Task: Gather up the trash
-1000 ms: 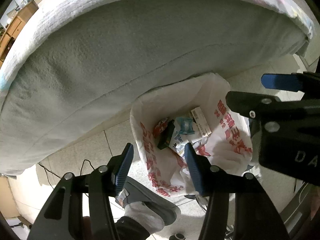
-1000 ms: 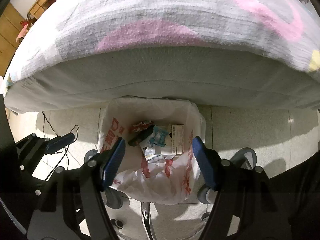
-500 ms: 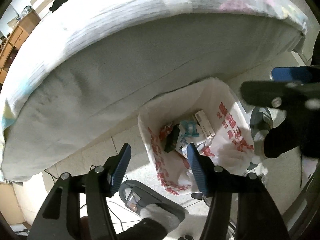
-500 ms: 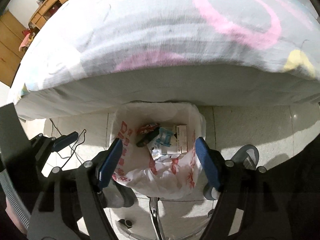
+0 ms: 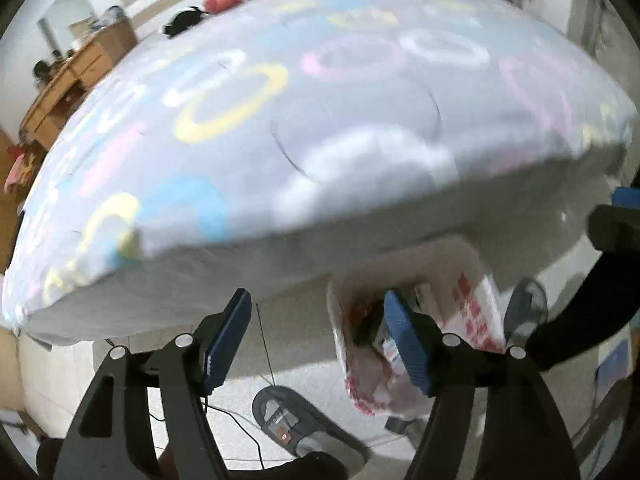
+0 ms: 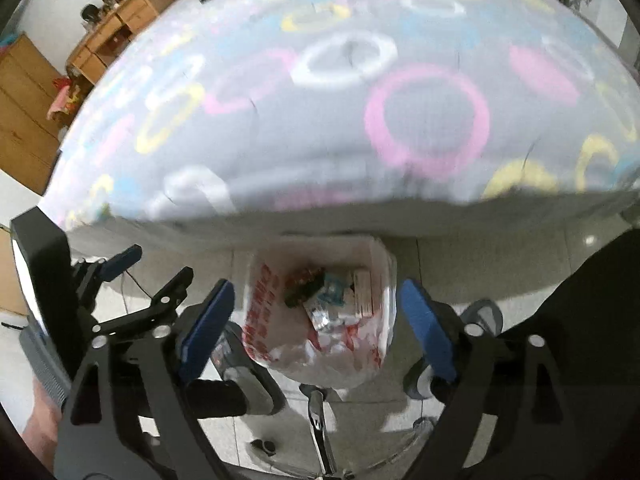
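We held both grippers above bare floor tiles (image 6: 500, 256) beside the bed's edge (image 6: 320, 216); the left gripper (image 5: 316, 336) and right gripper (image 6: 316, 328) had just been opening, jaws apart, nothing between the pads. Below, against the bed, the white trash bag (image 6: 376, 276) stood open, holding cartons and wrappers (image 6: 332, 300).

My claws are matt black plastic with ribbed blue pads (image 6: 206, 328). The trash bag (image 6: 260, 320) below is thin white plastic printed in red – crinkled, faintly shiny. The bed cover (image 6: 360, 100) looks like soft matt cloth with coloured rings. The floor tiles (image 5: 304, 364) are pale and glossy; the cabinets (image 6: 24, 112) are plain brown wood.
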### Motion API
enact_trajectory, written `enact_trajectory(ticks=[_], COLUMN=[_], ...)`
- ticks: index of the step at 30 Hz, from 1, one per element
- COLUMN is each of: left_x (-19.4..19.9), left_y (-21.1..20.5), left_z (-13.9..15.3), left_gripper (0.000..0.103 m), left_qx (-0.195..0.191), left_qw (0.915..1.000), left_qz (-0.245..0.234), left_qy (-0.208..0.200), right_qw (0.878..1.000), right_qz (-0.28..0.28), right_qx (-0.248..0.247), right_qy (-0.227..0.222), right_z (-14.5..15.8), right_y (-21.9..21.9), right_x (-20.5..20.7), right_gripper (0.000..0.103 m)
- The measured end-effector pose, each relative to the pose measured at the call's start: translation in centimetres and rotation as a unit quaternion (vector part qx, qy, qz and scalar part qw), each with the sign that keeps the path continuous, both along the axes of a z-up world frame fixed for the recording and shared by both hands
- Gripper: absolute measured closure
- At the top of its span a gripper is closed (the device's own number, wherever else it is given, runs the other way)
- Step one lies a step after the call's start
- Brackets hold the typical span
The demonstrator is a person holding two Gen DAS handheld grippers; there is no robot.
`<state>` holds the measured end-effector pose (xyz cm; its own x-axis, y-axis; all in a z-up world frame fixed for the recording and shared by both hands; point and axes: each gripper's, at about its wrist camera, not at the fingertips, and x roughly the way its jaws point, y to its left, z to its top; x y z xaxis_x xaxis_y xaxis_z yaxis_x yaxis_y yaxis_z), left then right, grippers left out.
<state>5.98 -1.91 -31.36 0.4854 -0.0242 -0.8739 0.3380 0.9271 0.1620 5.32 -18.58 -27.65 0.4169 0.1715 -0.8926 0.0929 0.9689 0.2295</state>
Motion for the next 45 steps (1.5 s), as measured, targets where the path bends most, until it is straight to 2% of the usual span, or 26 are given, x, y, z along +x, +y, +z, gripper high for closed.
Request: enact_trajectory(ticks=[6,9,13,18,25,45], left_x=[1.1,1.5,1.7,1.6,1.3,1.1], left_y=[2.3,3.7,5.3,7.3,8.5,8.8], left_z=[5.7,9.7,14.4,19.5,23.1,23.5], left_gripper=[0.019,0.009,0.008,0.008,0.008,0.008], left_qx=[-0.031,-0.034,-0.040,-0.055,-0.071,-0.075], left_qw=[0.9962,0.9898,0.9811,0.9689,0.9586,0.9557], left_qz=[0.064,0.098,0.124,0.148,0.156,0.156], left_qy=[-0.051,-0.097,-0.144,-0.191,-0.227,-0.238], right_qw=[0.996,0.990,0.977,0.964,0.961,0.963], right_qz=[0.010,0.009,0.008,-0.001,-0.005,-0.010], right_qx=[-0.019,-0.037,-0.075,-0.088,-0.090,-0.086], right_qy=[-0.082,-0.134,-0.201,-0.250,-0.260,-0.254], right_z=[7.7,11.7,16.2,19.4,20.2,19.9], right_y=[0.4,0.6,1.2,1.0,1.0,0.8], right_x=[-0.2,-0.4,-0.9,-0.9,-0.6,-0.9], right_gripper=[0.010,0.007,0.007,0.007,0.007,0.007])
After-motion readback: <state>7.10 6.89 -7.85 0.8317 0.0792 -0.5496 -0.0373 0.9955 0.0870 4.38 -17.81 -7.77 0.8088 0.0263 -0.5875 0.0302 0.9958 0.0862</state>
